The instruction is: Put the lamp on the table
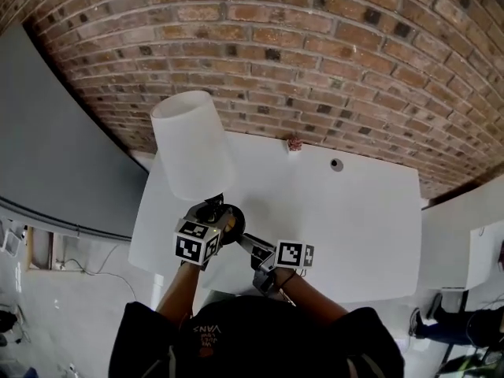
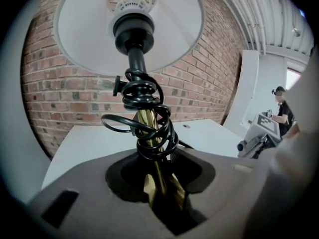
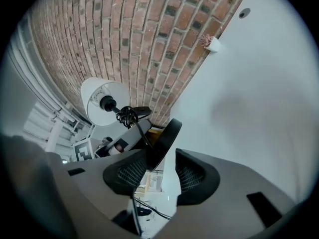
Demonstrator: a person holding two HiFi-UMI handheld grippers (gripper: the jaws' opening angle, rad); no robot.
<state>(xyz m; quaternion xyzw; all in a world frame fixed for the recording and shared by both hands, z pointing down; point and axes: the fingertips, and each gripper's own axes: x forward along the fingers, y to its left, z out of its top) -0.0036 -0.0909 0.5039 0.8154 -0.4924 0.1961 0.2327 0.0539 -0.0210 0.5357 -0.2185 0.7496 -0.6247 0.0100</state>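
Over the white table (image 1: 354,227), left gripper (image 1: 213,215) tight on the lamp (image 1: 189,144) by its gold stem (image 2: 155,176), right gripper (image 3: 162,173) jaws apart around the black base (image 3: 167,138), both arms reaching forward.

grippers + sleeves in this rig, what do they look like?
Left gripper and right gripper are grey, two-jaw, with dark recessed pads, mesh-textured on the right. Each carries a white cube with black square markers. The person wears a black top.

White table (image 1: 370,227), small potted plant (image 1: 294,143)
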